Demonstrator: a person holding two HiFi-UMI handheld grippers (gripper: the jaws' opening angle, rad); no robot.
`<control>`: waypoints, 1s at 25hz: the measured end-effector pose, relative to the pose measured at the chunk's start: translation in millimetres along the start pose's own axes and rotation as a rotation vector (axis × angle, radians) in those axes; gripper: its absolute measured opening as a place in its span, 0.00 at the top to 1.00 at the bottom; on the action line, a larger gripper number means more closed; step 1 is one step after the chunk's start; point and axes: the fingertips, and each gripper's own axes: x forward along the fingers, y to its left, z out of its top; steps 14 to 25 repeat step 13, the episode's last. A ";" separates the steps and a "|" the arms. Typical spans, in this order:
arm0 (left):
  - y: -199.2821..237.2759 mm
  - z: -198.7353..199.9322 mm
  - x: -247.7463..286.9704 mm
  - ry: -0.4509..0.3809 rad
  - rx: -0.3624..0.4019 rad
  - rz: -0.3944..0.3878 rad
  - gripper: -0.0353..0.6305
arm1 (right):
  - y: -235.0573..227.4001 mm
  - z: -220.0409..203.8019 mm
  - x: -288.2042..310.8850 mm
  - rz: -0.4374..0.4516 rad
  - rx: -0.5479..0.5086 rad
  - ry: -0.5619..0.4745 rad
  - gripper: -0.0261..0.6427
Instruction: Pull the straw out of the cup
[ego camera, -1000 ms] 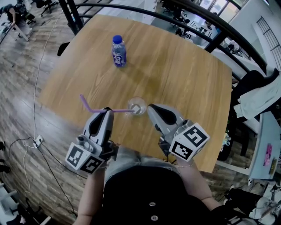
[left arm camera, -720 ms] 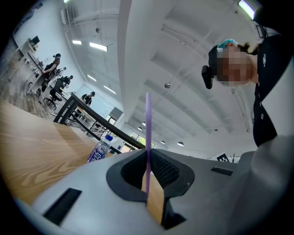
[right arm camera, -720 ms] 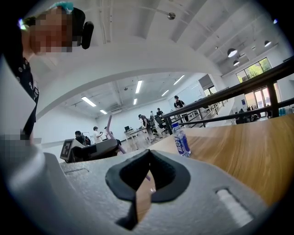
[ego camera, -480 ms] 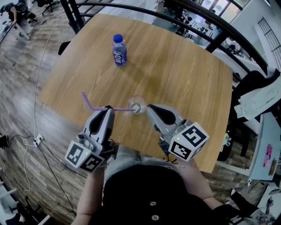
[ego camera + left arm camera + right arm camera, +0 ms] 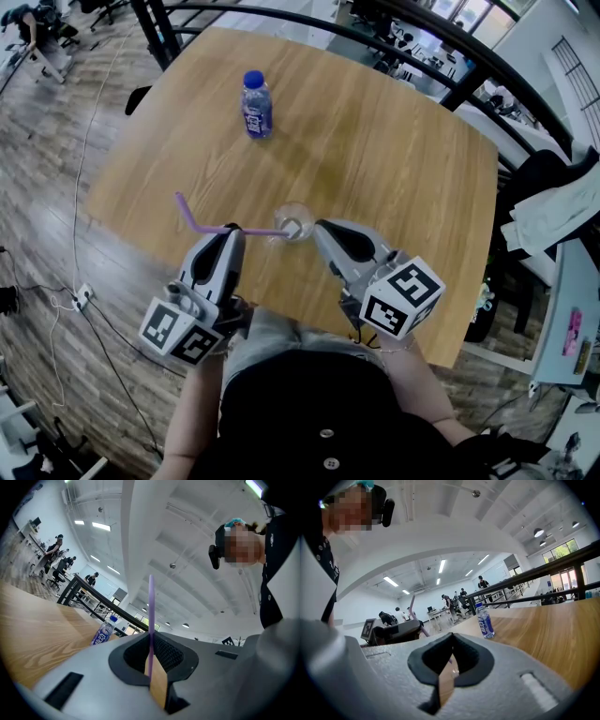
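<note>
- Purple bendable plastic straw is clamped between the shut jaws of the left gripper; in the left gripper view the straw is seen rising straight out of the closed pads.
- From that grip the straw is run toward 3 o'clock into the mouth of the small clear plastic cup; its short bent end is angled toward 10 o'clock.
- The cup is stood on the light wooden table, near its 6 o'clock edge.
- The right gripper is set against the cup from 4 o'clock, jaws drawn together on the cup's rim.
- A blue-capped plastic bottle is stood upright at 11 o'clock from the cup, well apart.
</note>
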 end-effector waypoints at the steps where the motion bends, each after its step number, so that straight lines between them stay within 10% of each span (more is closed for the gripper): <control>1: 0.2 0.1 -0.5 0.001 0.000 0.001 0.89 | -0.1 -0.5 0.2 0.000 0.002 0.001 0.96; 25: 6.9 -4.1 -1.1 0.014 -0.012 0.016 0.89 | -1.9 -4.7 2.5 -0.008 -0.002 0.013 0.96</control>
